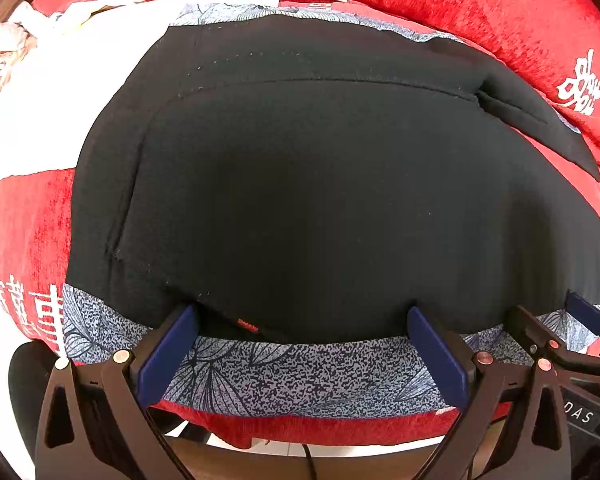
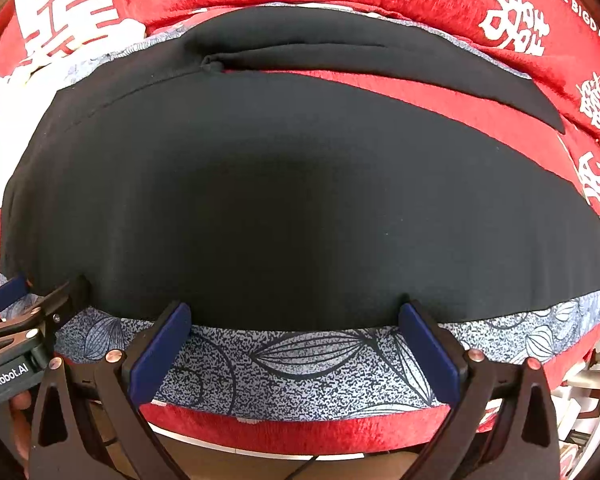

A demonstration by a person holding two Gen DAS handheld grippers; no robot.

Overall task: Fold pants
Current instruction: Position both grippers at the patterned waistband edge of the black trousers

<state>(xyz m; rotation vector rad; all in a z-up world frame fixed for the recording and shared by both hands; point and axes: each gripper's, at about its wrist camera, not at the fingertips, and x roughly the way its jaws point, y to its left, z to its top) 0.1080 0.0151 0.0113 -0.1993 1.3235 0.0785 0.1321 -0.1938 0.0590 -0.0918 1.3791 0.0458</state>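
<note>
Black pants [image 1: 320,184] lie spread flat on a blue-grey patterned cloth [image 1: 300,376] over a red blanket; they also fill the right wrist view [image 2: 292,200]. One leg lies apart at the far side [image 2: 380,60]. My left gripper [image 1: 304,316] is open, its blue fingertips at the pants' near edge, with nothing between them. My right gripper [image 2: 294,312] is open at the same near edge, further right, and empty. Each gripper shows at the edge of the other's view: the right one [image 1: 572,320], the left one [image 2: 28,300].
A red blanket with white characters [image 2: 512,24] covers the surface around and behind the pants. White fabric [image 1: 32,92] lies at the left. The near edge of the surface [image 1: 300,432] drops off just below the grippers.
</note>
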